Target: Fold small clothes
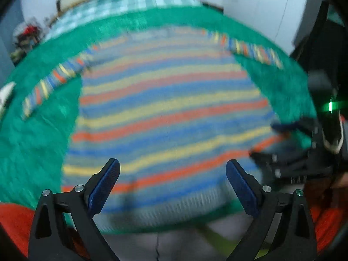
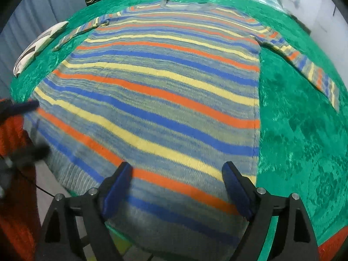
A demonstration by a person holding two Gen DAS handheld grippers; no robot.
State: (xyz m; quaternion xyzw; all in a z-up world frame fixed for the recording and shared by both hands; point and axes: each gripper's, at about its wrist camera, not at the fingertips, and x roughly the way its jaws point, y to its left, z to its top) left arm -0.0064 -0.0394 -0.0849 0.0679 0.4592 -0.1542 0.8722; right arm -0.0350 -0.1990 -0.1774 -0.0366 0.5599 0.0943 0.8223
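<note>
Right wrist view gives us the sharpest look, so we start with the biggest thing: the green cloth (image 2: 300, 130) covering the surface, patterned and shiny, with the striped sweater (image 2: 165, 100) spread flat on it, collar at the far edge, both sleeves angled out to the sides, ribbed hem at the near edge. Our right claw (image 2: 177, 187) hangs over the hem near the sweater's right side, its blue pads wide apart and holding nothing. In the left wrist view our left claw (image 1: 173, 184) sits over the hem toward the other side, also spread apart and empty; that picture is smeared with motion.

We judge the main risk to be the hem: it lies right at the surface edge and seems to droop over it, so a pull toward us could drag the whole sweater off. The knit is thick and soft, so a shallow pinch may catch only the top layer and fold it unevenly. The slick cloth could also bunch and travel with the sweater. With both claws working the same edge, they could bump.

A white printed item (image 2: 41, 43) lies at the far left; we can read no writing on it, nor any label elsewhere.
</note>
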